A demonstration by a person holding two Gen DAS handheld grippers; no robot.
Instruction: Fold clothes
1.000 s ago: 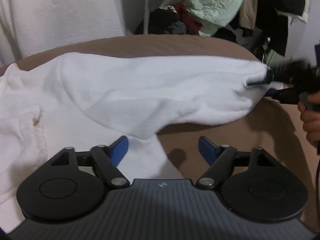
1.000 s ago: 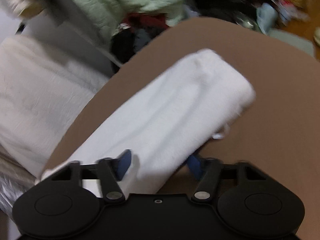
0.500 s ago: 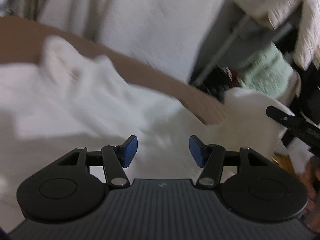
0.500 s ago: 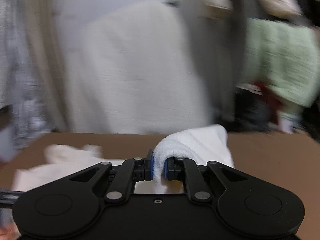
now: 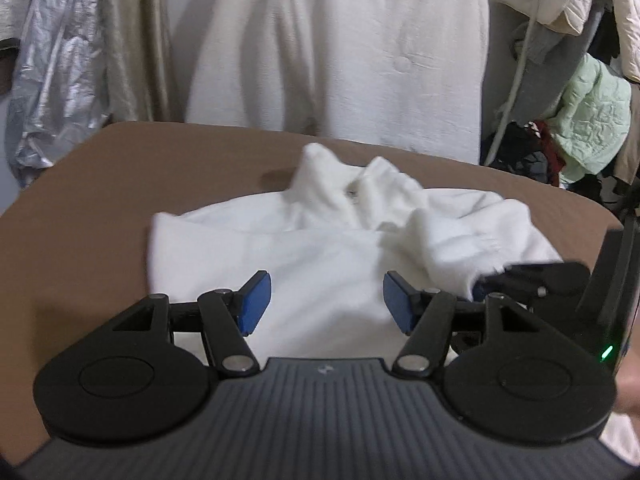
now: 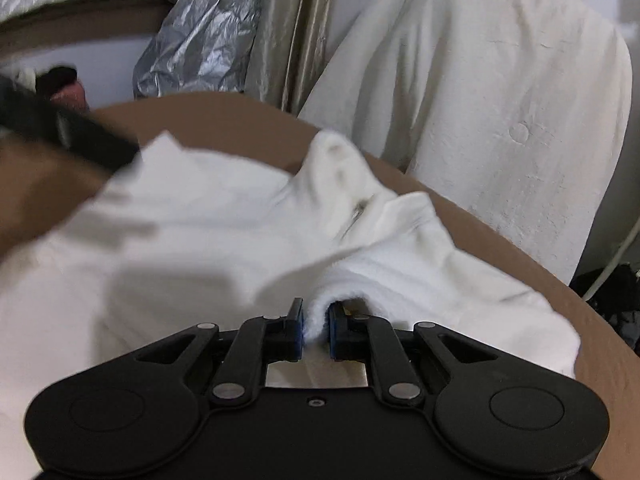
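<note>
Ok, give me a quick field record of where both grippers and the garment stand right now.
garment: white fleece garment lying rumpled on the brown table
left gripper: open, empty, over the garment's near part
right gripper: shut on a fold of the garment's edge
backdrop: cream coat hanging behind the table

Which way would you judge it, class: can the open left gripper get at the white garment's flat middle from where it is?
Probably yes. The left gripper is open above the white garment, nothing between. The right gripper pinches a fold off to the side.
</note>
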